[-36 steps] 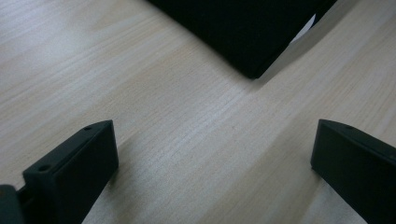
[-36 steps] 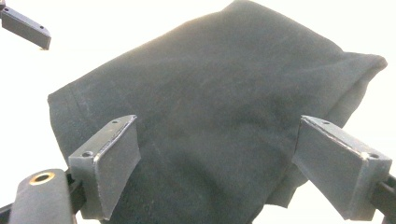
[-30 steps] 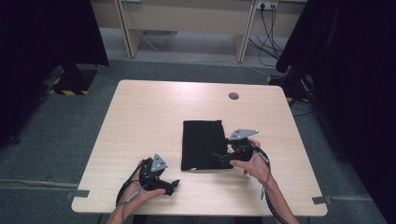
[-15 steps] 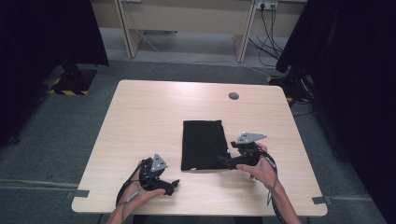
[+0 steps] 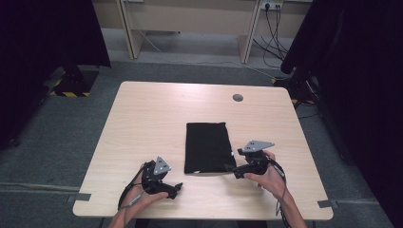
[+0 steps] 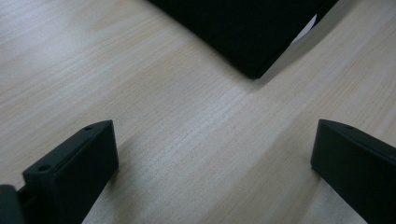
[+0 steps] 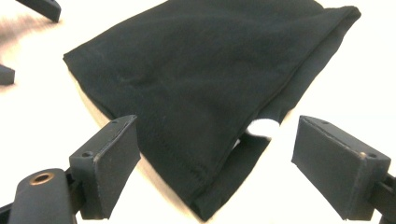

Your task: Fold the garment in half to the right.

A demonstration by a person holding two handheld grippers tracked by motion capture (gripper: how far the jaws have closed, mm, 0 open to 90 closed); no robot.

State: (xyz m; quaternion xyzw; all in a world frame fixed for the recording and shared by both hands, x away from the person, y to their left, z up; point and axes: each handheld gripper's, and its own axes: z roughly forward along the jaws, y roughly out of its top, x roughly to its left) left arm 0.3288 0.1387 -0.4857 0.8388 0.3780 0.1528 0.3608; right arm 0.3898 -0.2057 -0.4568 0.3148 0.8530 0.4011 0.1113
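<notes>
folded black cloth (image 5: 207,147) lying flat, white tag (image 7: 262,126) peeking out, half-hidden | left gripper (image 5: 177,188) gaping over wood-grain table (image 5: 142,123) | right gripper (image 5: 230,168) gaping at cloth corner

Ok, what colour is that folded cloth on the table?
Plain black cloth, with a small white tag near its edge; clearest in the right gripper view.

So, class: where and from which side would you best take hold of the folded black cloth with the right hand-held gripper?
Probably the near right corner of the cloth, coming in low from the person's side. The layers lift apart there by the white tag, giving an edge to pinch, and the right hand-held gripper already stands open astride it.
</notes>
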